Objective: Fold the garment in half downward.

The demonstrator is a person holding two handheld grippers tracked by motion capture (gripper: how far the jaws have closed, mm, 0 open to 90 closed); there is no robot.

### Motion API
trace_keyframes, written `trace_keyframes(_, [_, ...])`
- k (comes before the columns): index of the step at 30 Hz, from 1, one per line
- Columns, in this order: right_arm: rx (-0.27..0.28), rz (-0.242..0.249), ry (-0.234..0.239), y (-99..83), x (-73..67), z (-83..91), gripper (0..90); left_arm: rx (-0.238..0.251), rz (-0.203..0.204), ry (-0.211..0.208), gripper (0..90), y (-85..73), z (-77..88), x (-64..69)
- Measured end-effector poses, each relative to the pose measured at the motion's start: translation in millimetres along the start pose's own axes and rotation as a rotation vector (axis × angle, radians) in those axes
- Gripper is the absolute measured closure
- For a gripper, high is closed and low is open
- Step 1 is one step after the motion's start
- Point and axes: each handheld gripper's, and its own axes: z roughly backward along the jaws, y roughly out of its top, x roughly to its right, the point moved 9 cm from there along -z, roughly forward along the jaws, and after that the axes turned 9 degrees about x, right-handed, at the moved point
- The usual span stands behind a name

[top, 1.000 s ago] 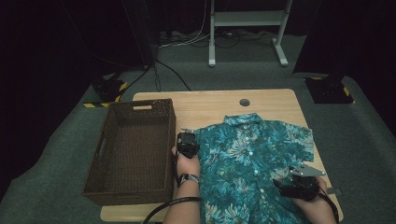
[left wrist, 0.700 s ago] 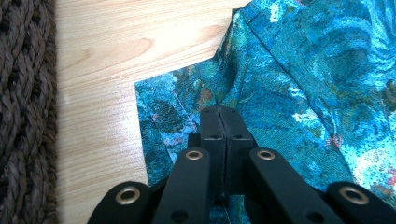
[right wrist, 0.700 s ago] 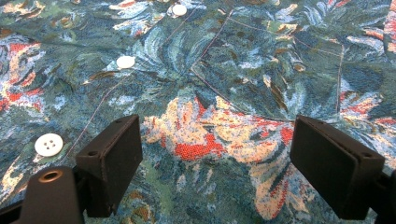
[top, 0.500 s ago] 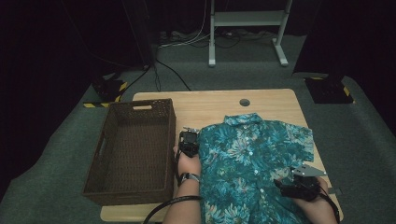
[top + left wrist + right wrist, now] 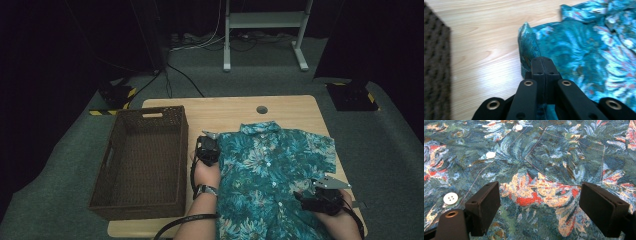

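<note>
Left hand-held gripper (image 5: 541, 62) clamped on shirt (image 5: 270, 165) sleeve at frame centre; right hand-held gripper (image 5: 541, 207) gapes over fabric. Next: fold sleeve inward.

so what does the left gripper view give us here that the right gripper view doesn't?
Left gripper view alone: the left gripper with jaws shut on the sleeve edge of the teal floral short-sleeved shirt, the light wooden table, and a corner of the dark brown woven basket.
Right gripper view alone: the right gripper with jaws wide apart above the cloth, white buttons, and a stitched chest pocket.
Both: the shirt.
</note>
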Motion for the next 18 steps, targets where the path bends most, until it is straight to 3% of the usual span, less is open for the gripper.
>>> trace_keyframes(13, [-0.001, 0.007, 0.0, -0.2, 0.6, 0.0, 17.3, -0.042, -0.114, -0.048, 88.9, -11.3, -18.3, 43.9])
trace_keyframes(18, [-0.003, 0.005, 0.001, -0.7, 1.2, 0.0, 17.3, -0.06, -0.125, -0.065, 88.3, -16.6, -27.3, 56.5])
